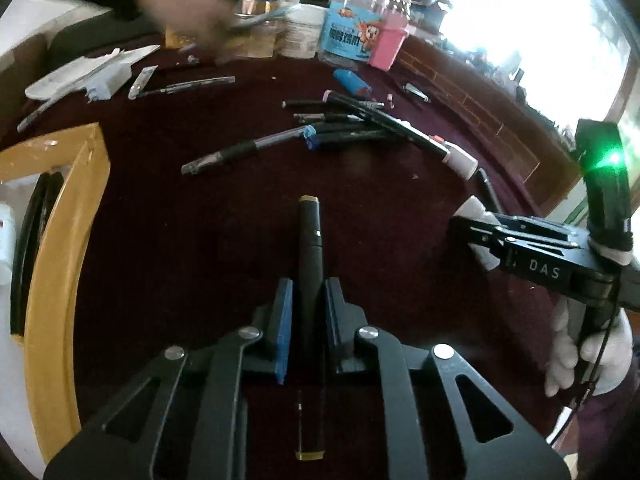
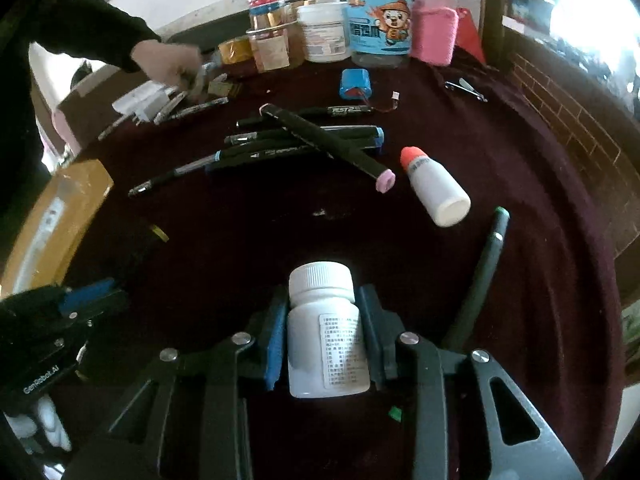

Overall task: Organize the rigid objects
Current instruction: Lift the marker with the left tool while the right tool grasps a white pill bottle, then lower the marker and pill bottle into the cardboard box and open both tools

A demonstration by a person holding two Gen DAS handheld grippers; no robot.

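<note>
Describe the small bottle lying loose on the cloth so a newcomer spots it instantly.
Start at the dark red tablecloth, then the pile of black markers mid-table. Just right of the pile lies a small white bottle on its side. Its orange-red cap sets it apart from the white-capped bottle in the right gripper.

Pile of markers (image 2: 304, 140) mid-surface; small bottle (image 2: 436, 186) lying right of it; jars (image 2: 360, 28) behind (back edge); box (image 1: 60, 264) left.

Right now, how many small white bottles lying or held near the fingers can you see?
2. One white pill bottle is clamped upright in the right gripper. One white bottle with an orange cap lies on the dark red cloth, beside the marker pile. More may be hidden.
</note>
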